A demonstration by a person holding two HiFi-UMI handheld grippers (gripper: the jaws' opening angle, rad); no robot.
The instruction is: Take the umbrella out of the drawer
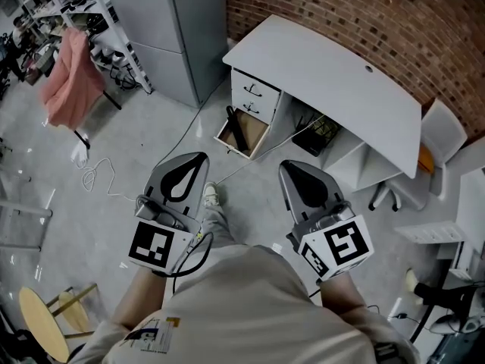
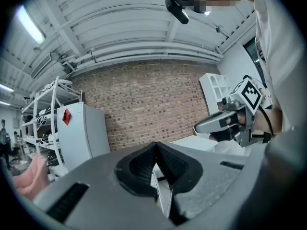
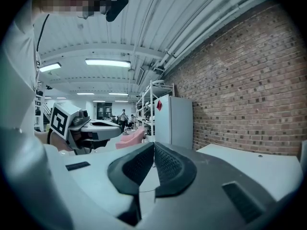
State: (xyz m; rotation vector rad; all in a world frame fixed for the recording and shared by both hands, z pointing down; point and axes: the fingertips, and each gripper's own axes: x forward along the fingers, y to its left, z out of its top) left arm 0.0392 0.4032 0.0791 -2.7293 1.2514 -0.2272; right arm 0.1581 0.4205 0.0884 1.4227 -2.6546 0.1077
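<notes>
**Both grippers clenched, umbrella lying in the open drawer**

Head view first. The left gripper (image 1: 195, 161) and the right gripper (image 1: 292, 169) are held out side by side in front of the person. They sit apart from each other, and both point toward the far white counter (image 1: 341, 89) under the brick wall (image 1: 364, 14).

The left gripper view shows the jaws pressed together at the tips, black pads (image 2: 139, 166) meeting, nothing between them. It's the same in the right gripper view: jaws clenched shut and empty, with the other gripper visible off to the left.

Now the target. The drawer (image 1: 256, 131) stands pulled out at the bottom of the counter's drawer unit, below 2 closed drawers. The umbrella (image 1: 236, 131), a dark slim shape, lies inside it toward the left side. Both grippers are well apart from it, with bare grey floor (image 1: 136, 135) in between. The person's shoe (image 1: 211, 196) shows between the 2 grippers.

Around the room:
- A grey cabinet (image 1: 170, 29) stands just left of the counter.
- A pink cloth (image 1: 68, 74) hangs at the far left.
- A white cable (image 1: 95, 174) curls on the floor left of the left gripper.
- A round wooden stool (image 1: 38, 317) sits at the near left.
- A white chair (image 1: 443, 131) is tucked at the counter's right end.
</notes>
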